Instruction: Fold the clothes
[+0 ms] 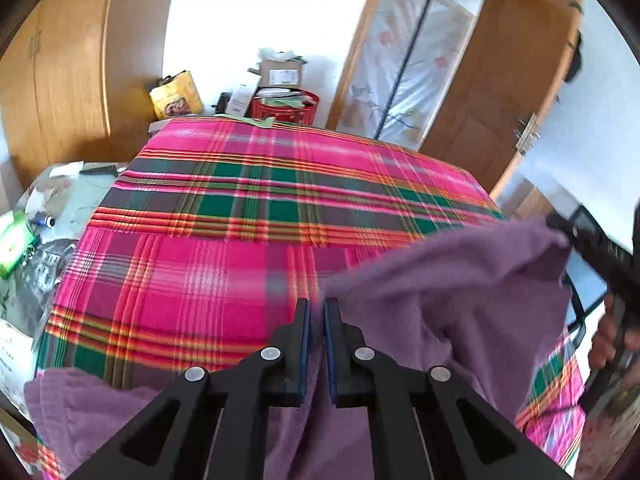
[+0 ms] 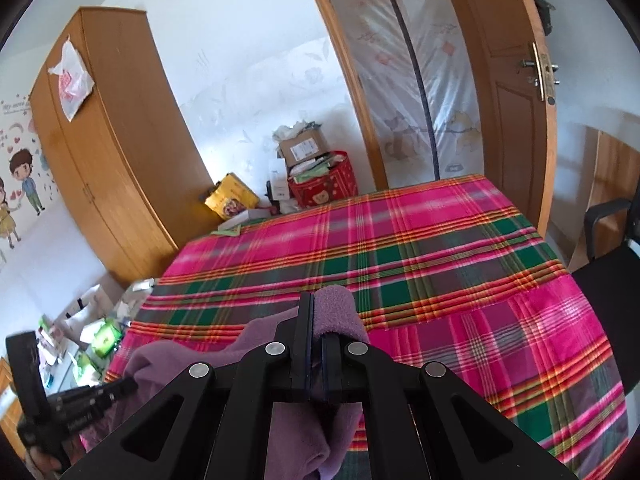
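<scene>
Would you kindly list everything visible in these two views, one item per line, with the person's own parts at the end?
purple garment: one, purple fleece, lifted over the near edge of the bed, pinched at two places
plaid bedspread: one, pink, green and orange, covering the bed
wardrobe: one, light wood, far left
gift boxes: one red, one yellow beside it, on the floor beyond the bed
cardboard box: one, brown, atop the red box
door: one, wooden, open, right
office chair: one, black, right of the bed
left gripper: black, shut on the garment
right gripper: black, shut on the garment
hand: one, gripping the right handle
</scene>
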